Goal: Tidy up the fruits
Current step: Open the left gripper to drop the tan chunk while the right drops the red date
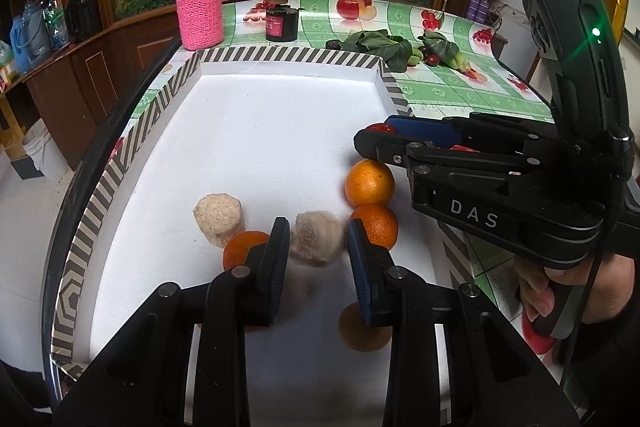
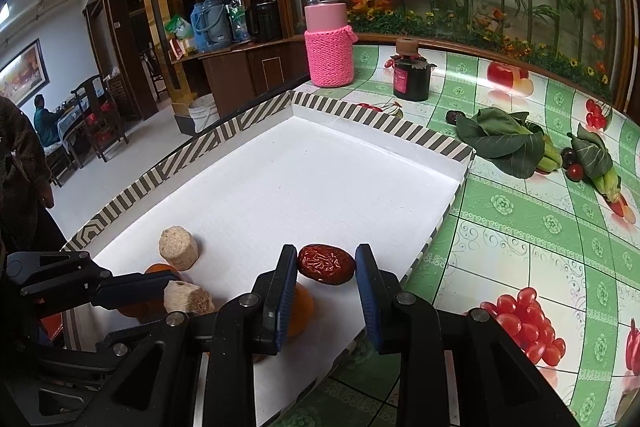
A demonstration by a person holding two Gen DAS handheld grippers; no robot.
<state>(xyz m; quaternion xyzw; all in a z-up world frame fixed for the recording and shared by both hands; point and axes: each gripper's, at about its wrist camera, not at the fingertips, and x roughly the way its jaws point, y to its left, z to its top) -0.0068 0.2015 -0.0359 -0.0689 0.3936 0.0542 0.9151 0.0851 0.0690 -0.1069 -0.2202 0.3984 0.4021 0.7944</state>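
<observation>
A white tray with a striped rim (image 1: 280, 55) (image 2: 360, 115) holds three oranges (image 1: 369, 183) (image 1: 378, 227) (image 1: 244, 247), a beige cylinder (image 1: 219, 219) (image 2: 178, 248) and a darker round fruit (image 1: 364, 331). My left gripper (image 1: 318, 227) hangs low over the tray's near end. A second beige lump (image 1: 318, 241) (image 2: 188, 297) sits between its pads, blurred and loose. My right gripper (image 2: 325, 255) (image 1: 376, 130) is shut on a wrinkled red date (image 2: 326, 264), held above the tray's right side and one orange (image 2: 300, 311).
Beyond the tray on the green fruit-print tablecloth stand a pink knit-sleeved bottle (image 1: 199, 7) (image 2: 329, 39) and a dark jar (image 2: 411, 75). Leafy greens (image 2: 504, 143) and small red fruits (image 2: 575, 171) lie at the right. A person (image 2: 20, 167) stands at the left.
</observation>
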